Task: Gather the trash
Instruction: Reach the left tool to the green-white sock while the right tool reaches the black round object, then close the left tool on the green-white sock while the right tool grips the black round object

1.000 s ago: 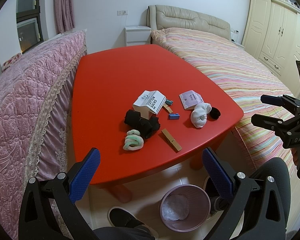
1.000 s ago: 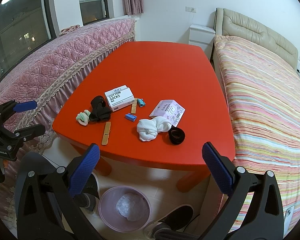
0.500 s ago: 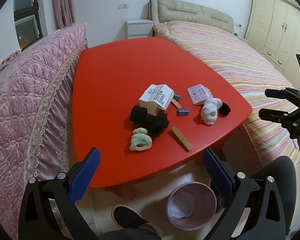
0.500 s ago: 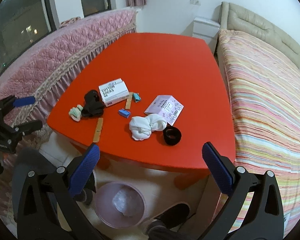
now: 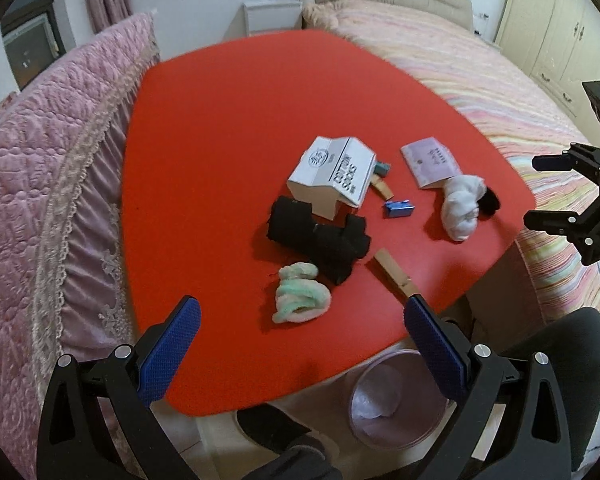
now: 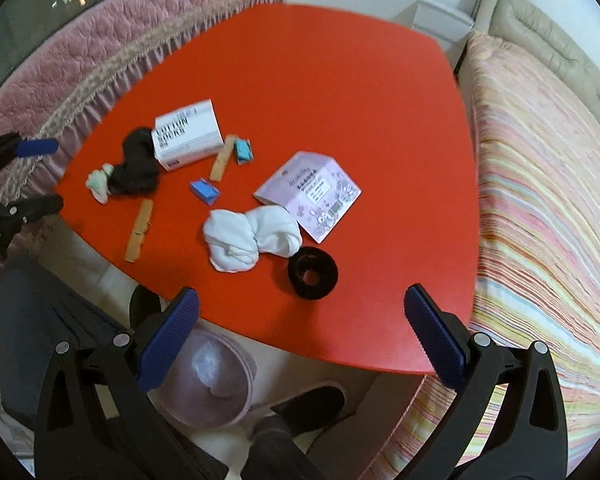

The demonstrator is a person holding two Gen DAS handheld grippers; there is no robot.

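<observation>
Both your left hand-held gripper [image 5: 300, 344] and right hand-held gripper [image 6: 300, 340] hang spread and empty; the sock box [image 6: 188, 135], pink packet [image 6: 312, 194] and scraps remain on the bench [image 6: 320, 80], bin [image 6: 216, 380] lower centre.

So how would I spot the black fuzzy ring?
Find the red table, then the white sock bundle near its front edge. The black fuzzy ring lies just right of it: the only doughnut shape with a hole.
</observation>
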